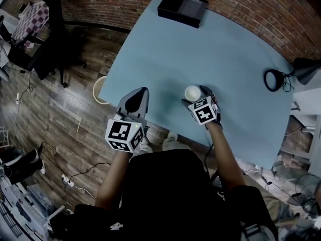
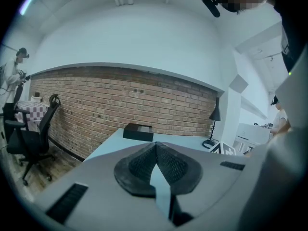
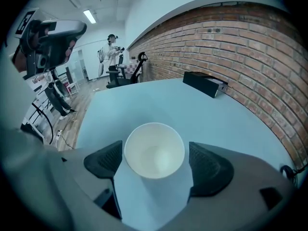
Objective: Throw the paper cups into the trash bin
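Right tongs (image 3: 155, 163): spread wide above the pale blue worktop (image 1: 225, 54), with the white paper cup (image 3: 154, 150) upright and mouth up between the dark ribbed pads, near the worktop's front edge. Left tongs (image 1: 142, 93): tips pressed together on nothing, at the worktop's front-left edge. Also present: flat black rectangular box (image 1: 182, 8) at the far edge, beside the brick wall (image 1: 251, 4).

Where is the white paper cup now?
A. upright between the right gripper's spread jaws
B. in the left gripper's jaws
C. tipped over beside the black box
A: the white paper cup stands mouth-up between the parted jaws of the right gripper, on the pale blue table.
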Demonstrator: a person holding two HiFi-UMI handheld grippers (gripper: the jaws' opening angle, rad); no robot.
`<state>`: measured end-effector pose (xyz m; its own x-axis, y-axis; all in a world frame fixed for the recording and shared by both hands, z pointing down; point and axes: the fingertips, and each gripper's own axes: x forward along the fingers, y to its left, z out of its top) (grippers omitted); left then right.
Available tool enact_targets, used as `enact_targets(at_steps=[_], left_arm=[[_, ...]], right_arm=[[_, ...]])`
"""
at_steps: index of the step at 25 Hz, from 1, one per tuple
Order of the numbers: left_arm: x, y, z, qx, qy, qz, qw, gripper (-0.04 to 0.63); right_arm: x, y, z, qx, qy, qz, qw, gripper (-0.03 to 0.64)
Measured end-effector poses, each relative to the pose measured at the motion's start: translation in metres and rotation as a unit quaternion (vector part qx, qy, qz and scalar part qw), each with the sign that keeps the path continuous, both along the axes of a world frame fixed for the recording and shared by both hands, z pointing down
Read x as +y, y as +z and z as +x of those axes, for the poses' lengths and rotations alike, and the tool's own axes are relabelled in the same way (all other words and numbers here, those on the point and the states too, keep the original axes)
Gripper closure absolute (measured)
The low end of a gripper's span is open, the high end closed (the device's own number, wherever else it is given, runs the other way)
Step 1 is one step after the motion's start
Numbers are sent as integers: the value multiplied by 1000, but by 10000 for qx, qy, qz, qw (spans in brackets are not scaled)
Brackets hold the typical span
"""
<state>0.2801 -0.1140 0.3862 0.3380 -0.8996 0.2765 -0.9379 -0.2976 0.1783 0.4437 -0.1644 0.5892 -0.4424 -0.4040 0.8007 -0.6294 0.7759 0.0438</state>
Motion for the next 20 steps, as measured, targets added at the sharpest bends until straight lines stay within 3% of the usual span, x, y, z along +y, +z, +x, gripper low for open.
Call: enact_targets(at_steps=[6,9,20], left_arm=[[2,0,2,25,-39,6,10000,592],[4,1,3,45,-75,-3,10000,592],[9,-1,2,43,-256,44,9997,592]], right_arm=[[2,-1,-1,62,-135,-12,9999,189],[1,-4,1,57,-128,60,9999,244],[2,-7,-1,-43,-274,4,9996,259]])
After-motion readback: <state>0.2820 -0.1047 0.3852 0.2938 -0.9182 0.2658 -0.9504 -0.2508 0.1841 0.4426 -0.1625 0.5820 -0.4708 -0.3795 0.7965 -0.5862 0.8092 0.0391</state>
